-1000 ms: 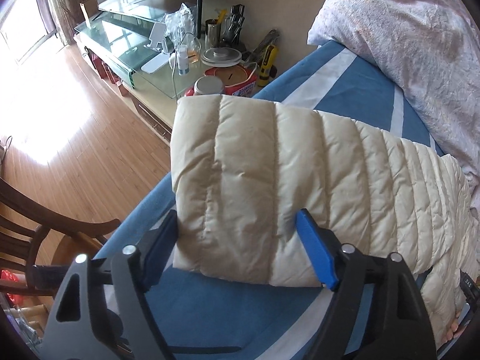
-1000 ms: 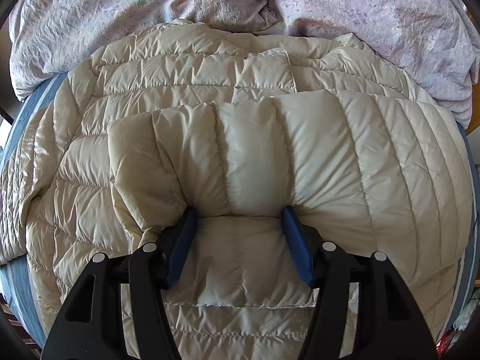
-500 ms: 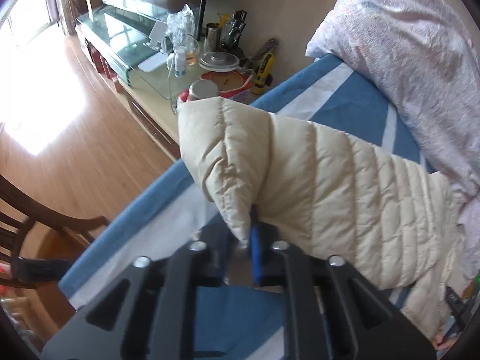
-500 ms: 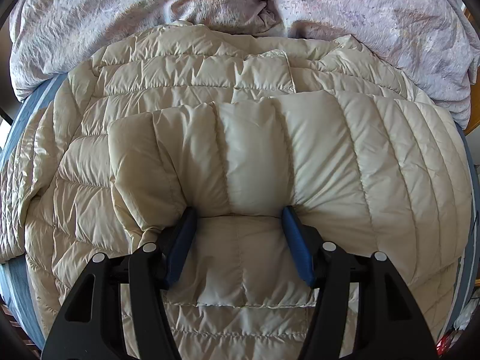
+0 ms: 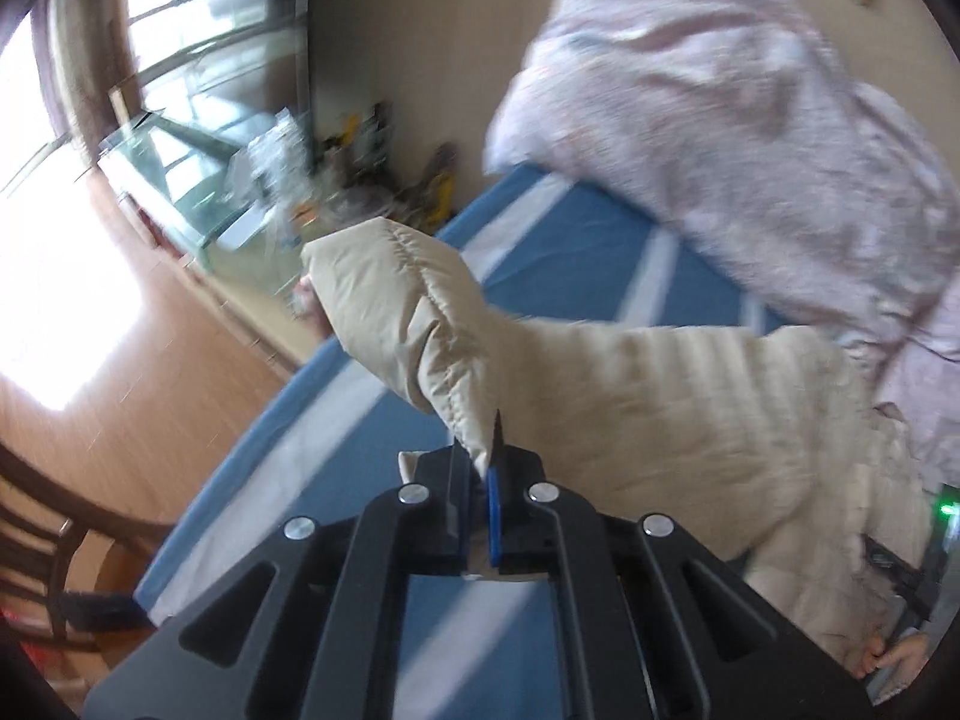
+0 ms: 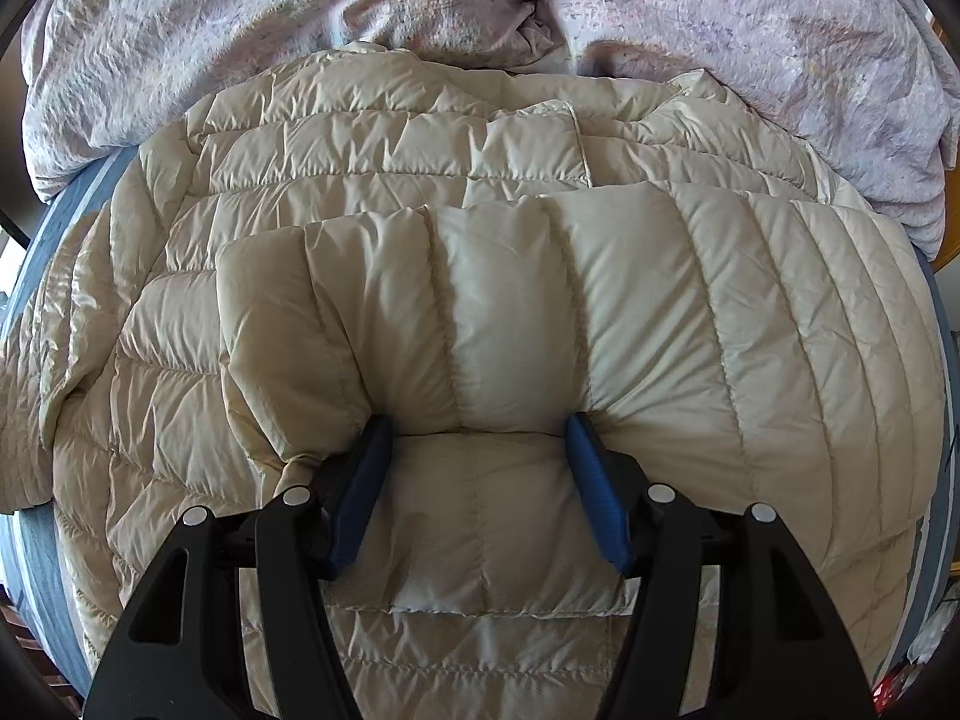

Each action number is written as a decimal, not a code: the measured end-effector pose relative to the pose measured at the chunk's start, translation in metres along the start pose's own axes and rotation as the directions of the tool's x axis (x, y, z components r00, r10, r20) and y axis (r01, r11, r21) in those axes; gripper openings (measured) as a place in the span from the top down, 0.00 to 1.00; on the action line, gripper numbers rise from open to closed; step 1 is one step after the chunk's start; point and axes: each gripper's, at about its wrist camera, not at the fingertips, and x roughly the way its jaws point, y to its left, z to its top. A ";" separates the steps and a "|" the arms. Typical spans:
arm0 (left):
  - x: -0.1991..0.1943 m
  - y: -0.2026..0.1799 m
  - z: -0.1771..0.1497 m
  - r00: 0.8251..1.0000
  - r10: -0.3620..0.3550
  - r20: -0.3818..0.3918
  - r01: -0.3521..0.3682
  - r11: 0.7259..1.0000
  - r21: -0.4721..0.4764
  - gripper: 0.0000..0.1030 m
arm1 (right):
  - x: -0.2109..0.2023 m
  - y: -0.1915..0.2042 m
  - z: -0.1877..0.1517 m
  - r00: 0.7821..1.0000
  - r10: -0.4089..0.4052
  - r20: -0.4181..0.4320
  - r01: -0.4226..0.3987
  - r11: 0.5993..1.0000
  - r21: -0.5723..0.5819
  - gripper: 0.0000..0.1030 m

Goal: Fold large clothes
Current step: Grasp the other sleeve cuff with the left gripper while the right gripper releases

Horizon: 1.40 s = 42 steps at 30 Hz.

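Jacket [image 6: 480,312], cream quilted, spread on the bed [image 5: 588,252]; we hold one sleeve [image 5: 408,324] pinched in the left gripper [image 5: 487,498], jaws closed on its cuff. The right gripper [image 6: 480,480] straddles a padded fold, jaws apart. We should carry the sleeve flat across the body, keeping the right side pinned.

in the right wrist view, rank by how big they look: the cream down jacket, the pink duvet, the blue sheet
1. jacket, fills most of the frame, though it lies nearest the camera
2. duvet, a band across the top
3. sheet, only slivers at the edges; the jacket hides the rest
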 end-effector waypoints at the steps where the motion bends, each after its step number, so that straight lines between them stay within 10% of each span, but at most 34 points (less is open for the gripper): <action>1: -0.005 -0.009 0.002 1.000 -0.019 0.009 0.019 1.000 0.010 0.96 | -0.001 -0.002 0.002 1.000 0.011 -0.004 -0.011 1.000 0.002 0.39; 9: -0.040 -0.116 0.007 0.979 -0.195 0.055 0.183 0.967 0.176 0.96 | -0.021 -0.031 0.005 0.991 0.130 0.001 -0.130 0.990 0.060 0.39; 22: -0.046 -0.291 -0.057 0.931 -0.357 -0.081 0.358 0.842 0.404 0.96 | -0.062 -0.098 -0.025 0.987 0.141 0.076 -0.150 0.980 0.133 0.33; 31: -0.033 -0.382 -0.111 0.904 -0.380 -0.195 0.425 0.760 0.492 0.96 | -0.073 -0.159 -0.058 0.992 0.094 0.087 -0.110 0.972 0.207 0.33; 42: 0.002 -0.453 -0.158 0.891 -0.332 -0.310 0.450 0.734 0.508 0.95 | -0.080 -0.223 -0.090 0.996 0.042 0.081 -0.064 0.957 0.283 0.33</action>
